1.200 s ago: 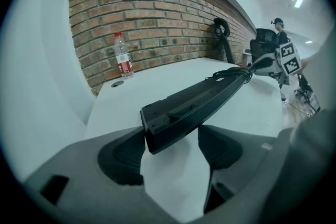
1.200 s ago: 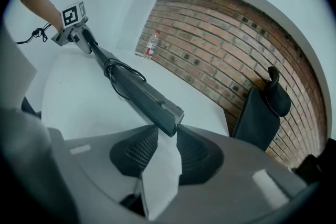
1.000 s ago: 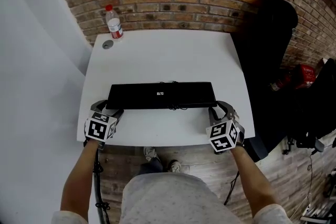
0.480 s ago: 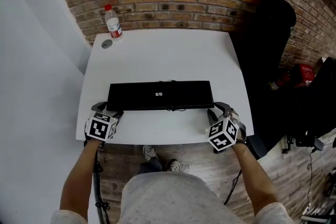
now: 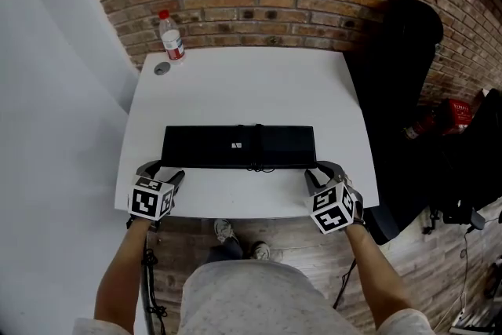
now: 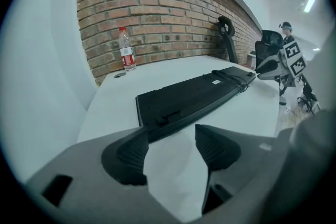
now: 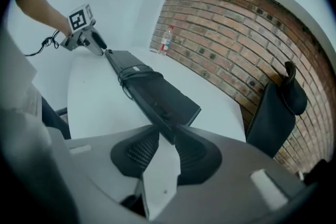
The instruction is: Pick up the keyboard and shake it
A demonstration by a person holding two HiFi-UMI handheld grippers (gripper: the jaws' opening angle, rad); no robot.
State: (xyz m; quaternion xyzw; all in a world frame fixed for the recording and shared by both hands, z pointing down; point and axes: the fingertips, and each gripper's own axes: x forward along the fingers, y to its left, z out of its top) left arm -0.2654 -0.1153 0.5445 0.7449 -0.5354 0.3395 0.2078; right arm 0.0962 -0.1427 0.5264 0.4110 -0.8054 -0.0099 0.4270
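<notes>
The grasp is the step in hand: the keyboard (image 5: 238, 147) lies flat on the tabletop (image 5: 235, 82), parallel to its near edge and just back from it, not yet lifted. The left gripper (image 5: 162, 171) sits at the keyboard's near-left corner, its jaws apart and just now closing, with bare tabletop in the gap. The right gripper (image 5: 323, 171) has narrower jaws, also closing, astride the near-right corner but not plainly clamped. Next, both probably need a firm, even pinch before lifting together, or one end may slip.
</notes>
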